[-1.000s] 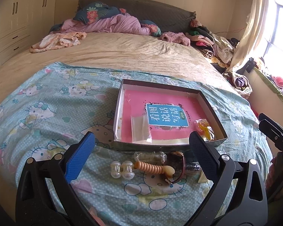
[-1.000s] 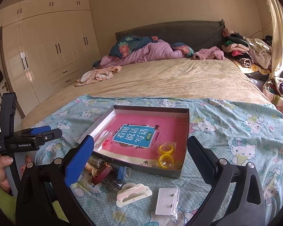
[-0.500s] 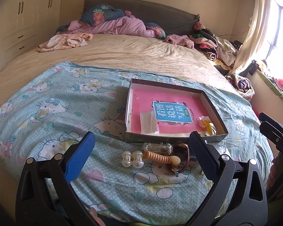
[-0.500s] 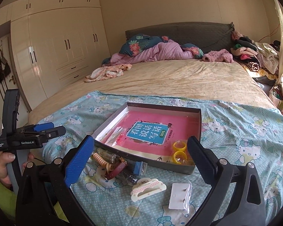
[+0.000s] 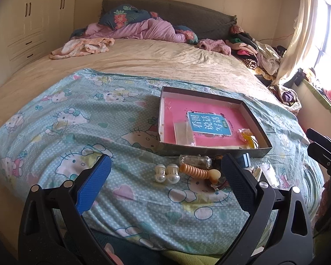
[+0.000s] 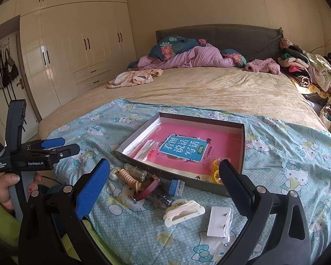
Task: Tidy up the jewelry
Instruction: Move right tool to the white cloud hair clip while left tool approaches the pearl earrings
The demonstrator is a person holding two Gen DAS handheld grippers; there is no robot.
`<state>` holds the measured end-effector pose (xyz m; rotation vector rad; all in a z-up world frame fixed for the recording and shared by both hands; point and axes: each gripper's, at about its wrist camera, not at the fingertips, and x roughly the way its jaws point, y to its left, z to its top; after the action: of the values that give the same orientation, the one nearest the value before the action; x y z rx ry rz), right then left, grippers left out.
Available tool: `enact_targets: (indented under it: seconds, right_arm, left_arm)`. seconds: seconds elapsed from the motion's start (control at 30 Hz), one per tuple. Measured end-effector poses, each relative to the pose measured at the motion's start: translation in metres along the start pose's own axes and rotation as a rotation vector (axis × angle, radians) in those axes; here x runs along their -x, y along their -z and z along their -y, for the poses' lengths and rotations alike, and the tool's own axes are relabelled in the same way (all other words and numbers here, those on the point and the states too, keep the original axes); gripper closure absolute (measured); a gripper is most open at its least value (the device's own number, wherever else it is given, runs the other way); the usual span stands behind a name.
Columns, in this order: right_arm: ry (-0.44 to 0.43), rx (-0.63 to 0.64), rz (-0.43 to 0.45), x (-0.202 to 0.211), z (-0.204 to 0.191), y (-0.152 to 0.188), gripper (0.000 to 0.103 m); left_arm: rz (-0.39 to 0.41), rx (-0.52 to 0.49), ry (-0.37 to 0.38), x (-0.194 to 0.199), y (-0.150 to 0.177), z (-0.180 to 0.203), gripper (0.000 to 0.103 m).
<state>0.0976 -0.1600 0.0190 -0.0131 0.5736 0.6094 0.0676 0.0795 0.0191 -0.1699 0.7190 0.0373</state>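
A shallow dark box (image 5: 257, 124) (image 6: 242, 141) with a pink book inside lies on the Hello Kitty sheet. It holds a clear packet (image 5: 183, 132) and yellow rings (image 6: 216, 169). In front of it lie a pearl clip (image 5: 166, 172), a beige beaded clip (image 5: 197, 172) (image 6: 128, 177), a clear tube (image 5: 195, 160), a dark red band (image 6: 147, 191), a white-pink claw clip (image 6: 183, 212) and an earring card (image 6: 219, 223). My left gripper (image 5: 165, 176) is open and empty, held back above the pearl clip. My right gripper (image 6: 163, 178) is open and empty above the pile.
The Hello Kitty sheet (image 5: 66, 121) covers the bed's near end; its edge drops off below the grippers. Pillows and clothes (image 5: 143, 26) lie at the headboard. Wardrobes (image 6: 72, 48) stand left, a window and clothes pile (image 5: 264, 55) right.
Both grippers have pulled back and up from the bed; the box and the jewelry appear smaller and farther. Both stay open. Nothing on the sheet has moved.
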Motion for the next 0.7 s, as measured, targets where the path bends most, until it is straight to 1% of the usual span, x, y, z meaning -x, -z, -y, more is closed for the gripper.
enact_targets:
  seconds: [0.3,0.7]
  right_arm:
    - [-0.014,0.012,-0.075,-0.014,-0.004,0.022,0.005]
    - [-0.008,0.016,-0.153,-0.028,0.003,0.045,0.005]
  left_arm:
    - [-0.061,0.006,-0.027,-0.015,0.019,-0.009,0.010]
    - [-0.133,-0.031,-0.029,-0.038,0.036,-0.001,0.010]
